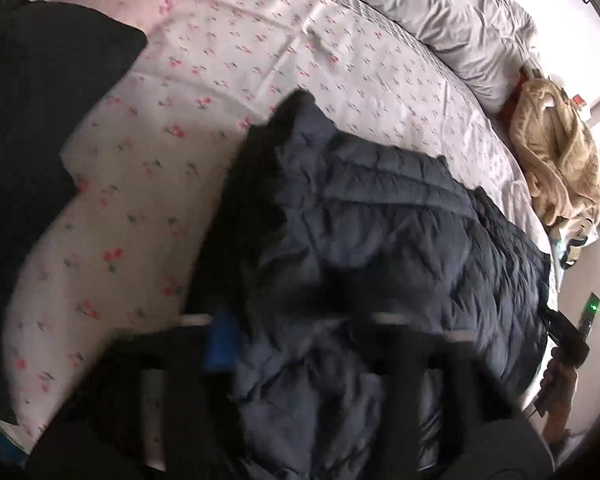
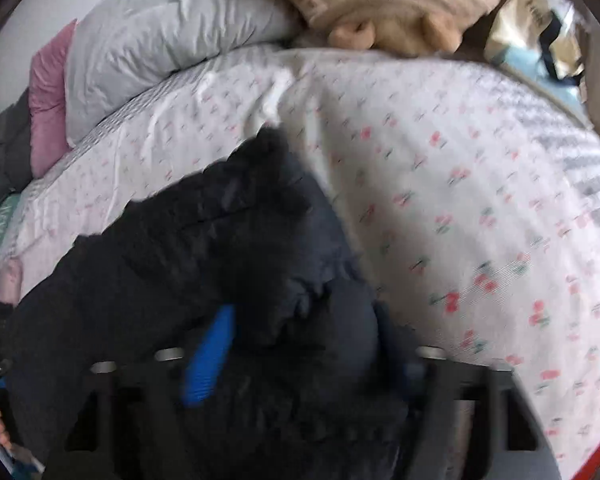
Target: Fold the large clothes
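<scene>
A dark navy quilted puffer jacket (image 1: 380,216) lies bunched on a bed with a cherry-print sheet (image 1: 220,60). In the left wrist view my left gripper (image 1: 300,344) is shut on a fold of the jacket, one blue pad (image 1: 220,340) showing at the left. In the right wrist view the same jacket (image 2: 204,248) is gathered between my right gripper (image 2: 300,348) fingers; its blue pad (image 2: 210,356) presses the fabric. The right gripper also shows at the far right of the left wrist view (image 1: 564,340). Both views are motion-blurred.
A black garment (image 1: 32,128) lies at the left of the bed. A grey-white pillow (image 1: 440,12) and a pink pillow (image 2: 48,96) are at the head. A beige blanket (image 1: 556,148) is heaped at the far edge, with a paper bag (image 2: 540,28) beside it.
</scene>
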A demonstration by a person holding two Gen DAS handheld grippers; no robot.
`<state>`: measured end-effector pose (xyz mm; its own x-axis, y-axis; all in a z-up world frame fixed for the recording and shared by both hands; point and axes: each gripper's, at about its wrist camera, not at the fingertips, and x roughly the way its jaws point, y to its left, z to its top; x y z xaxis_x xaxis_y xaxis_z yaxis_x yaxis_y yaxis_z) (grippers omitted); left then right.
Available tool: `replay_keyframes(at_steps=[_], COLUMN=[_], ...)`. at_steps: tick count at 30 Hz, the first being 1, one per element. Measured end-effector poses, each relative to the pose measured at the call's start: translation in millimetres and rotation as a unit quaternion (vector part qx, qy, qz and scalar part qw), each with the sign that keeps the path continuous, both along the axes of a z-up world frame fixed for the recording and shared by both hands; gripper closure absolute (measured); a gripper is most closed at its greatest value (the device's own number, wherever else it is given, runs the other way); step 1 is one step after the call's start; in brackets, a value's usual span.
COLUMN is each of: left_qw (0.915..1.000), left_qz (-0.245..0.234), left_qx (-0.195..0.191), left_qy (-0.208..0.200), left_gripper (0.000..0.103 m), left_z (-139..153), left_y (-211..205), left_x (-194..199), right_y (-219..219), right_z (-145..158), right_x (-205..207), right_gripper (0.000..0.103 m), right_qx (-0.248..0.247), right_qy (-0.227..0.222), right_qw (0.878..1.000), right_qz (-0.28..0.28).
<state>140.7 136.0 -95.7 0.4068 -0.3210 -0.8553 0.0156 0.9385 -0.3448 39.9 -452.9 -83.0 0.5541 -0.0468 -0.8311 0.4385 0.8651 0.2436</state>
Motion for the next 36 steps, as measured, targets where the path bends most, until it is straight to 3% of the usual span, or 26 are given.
replay_keyframes(at_steps=[1, 2, 5, 8, 11, 13, 16, 18, 21, 23, 24, 28, 32, 34, 36], left_qw=[0.9998, 0.9992, 0.9916, 0.9843, 0.9837, 0.9891, 0.9925, 0.9901, 0.9808, 0.9758, 0.9746, 0.98, 0.986, 0.9872, 0.9873], left_qz=[0.002, 0.003, 0.01, 0.03, 0.062, 0.072, 0.084, 0.106, 0.127, 0.124, 0.12, 0.059, 0.0, 0.007, 0.025], left_qx=[-0.008, -0.017, -0.05, -0.061, -0.036, 0.005, 0.025, 0.036, 0.089, 0.093, 0.089, 0.063, 0.076, 0.087, 0.09], left_qy=[-0.018, -0.036, -0.118, -0.163, -0.164, -0.128, -0.084, -0.085, -0.119, -0.154, -0.167, -0.18, -0.149, -0.133, -0.129], left_gripper=[0.094, 0.096, 0.097, 0.098, 0.098, 0.096, 0.089, 0.086, 0.058, 0.023, 0.02, 0.016, 0.016, 0.016, 0.016], left_z=[6, 14, 50, 62, 41, 9, -22, -12, 17, 35, 42, 45, 15, 0, -4], left_y=[-3, -4, -7, -8, -10, -13, -9, -7, -17, -32, -42, -104, -151, -146, -122], left_x=[-1, -1, -1, 10, 34, 51, 63, 62, 52, 38, 32, 20, 14, 15, 17], right_y=[1, 4, 5, 4, 6, 7, 7, 7, 15, 31, 44, 117, 190, 194, 171], right_z=[6, 14, 41, 54, 37, 15, -16, -14, 8, 29, 39, 51, 17, 2, -7], right_x=[1, -2, -2, 4, 25, 39, 48, 44, 35, 29, 28, 41, 65, 67, 60], right_gripper=[0.085, 0.09, 0.093, 0.093, 0.093, 0.093, 0.081, 0.07, 0.051, 0.038, 0.029, 0.02, 0.02, 0.02, 0.02], right_qx=[0.011, 0.008, -0.004, -0.013, -0.057, -0.082, -0.113, -0.12, -0.164, -0.188, -0.194, -0.179, -0.174, -0.196, -0.204], right_qy=[-0.015, -0.033, -0.101, -0.15, -0.132, -0.09, -0.034, -0.031, -0.031, -0.064, -0.083, -0.124, -0.083, -0.061, -0.047], right_qw=[1.0, 0.999, 0.995, 0.988, 0.988, 0.991, 0.992, 0.991, 0.982, 0.976, 0.974, 0.976, 0.971, 0.965, 0.967], right_qz=[-0.001, -0.005, -0.009, -0.031, -0.05, -0.049, -0.044, -0.051, -0.085, -0.089, -0.083, 0.016, 0.144, 0.164, 0.146])
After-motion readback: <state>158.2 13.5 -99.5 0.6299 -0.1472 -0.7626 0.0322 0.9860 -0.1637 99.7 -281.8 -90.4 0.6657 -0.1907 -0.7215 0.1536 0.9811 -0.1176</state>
